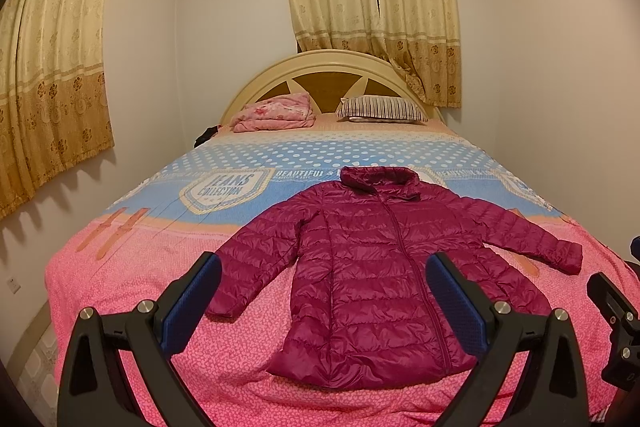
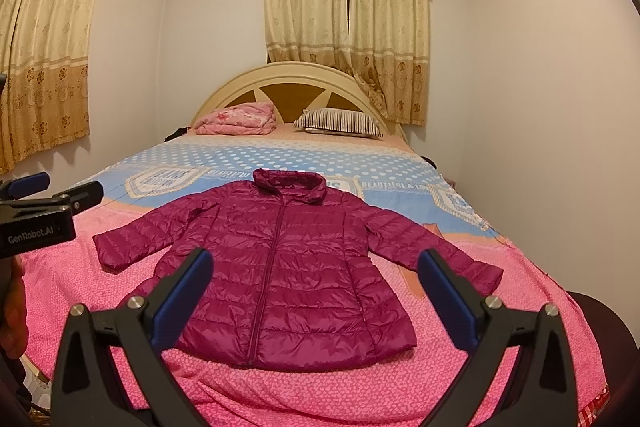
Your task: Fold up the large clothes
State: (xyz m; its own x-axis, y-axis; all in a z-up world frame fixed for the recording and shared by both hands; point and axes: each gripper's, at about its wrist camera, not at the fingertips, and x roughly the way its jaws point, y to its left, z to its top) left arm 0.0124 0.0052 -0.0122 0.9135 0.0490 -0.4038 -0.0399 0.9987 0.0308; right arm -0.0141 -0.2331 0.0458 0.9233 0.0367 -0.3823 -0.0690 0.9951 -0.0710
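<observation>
Left wrist view shows the left gripper point(image 1: 322, 291) nearest the lens, fingers spread wide and empty, above the foot of the bed point(image 1: 120, 287). Right wrist view shows the right gripper point(image 2: 314, 287) likewise wide apart with nothing between its blue pads point(image 2: 184, 299).

Just beyond both lies one magenta puffer jacket point(image 1: 368, 267), flat on the pink bedspread, front up, zipped, hem toward the cameras, collar point(image 2: 288, 183) away, both sleeves spread outward. It is likely light, soft and springy, with a slick shell that may slide out of a shallow pinch; puffed quilting will probably resist staying creased. A sleeve cuff point(image 1: 564, 259) or a hem corner looks the best place to take a deep bite of fabric.

Farther back, at the headboard point(image 1: 340, 67), are one folded pink blanket point(image 1: 276, 113) and one striped pillow point(image 1: 380, 109). Two curtained windows sit behind, with curtains point(image 1: 372, 11) drawn.
</observation>
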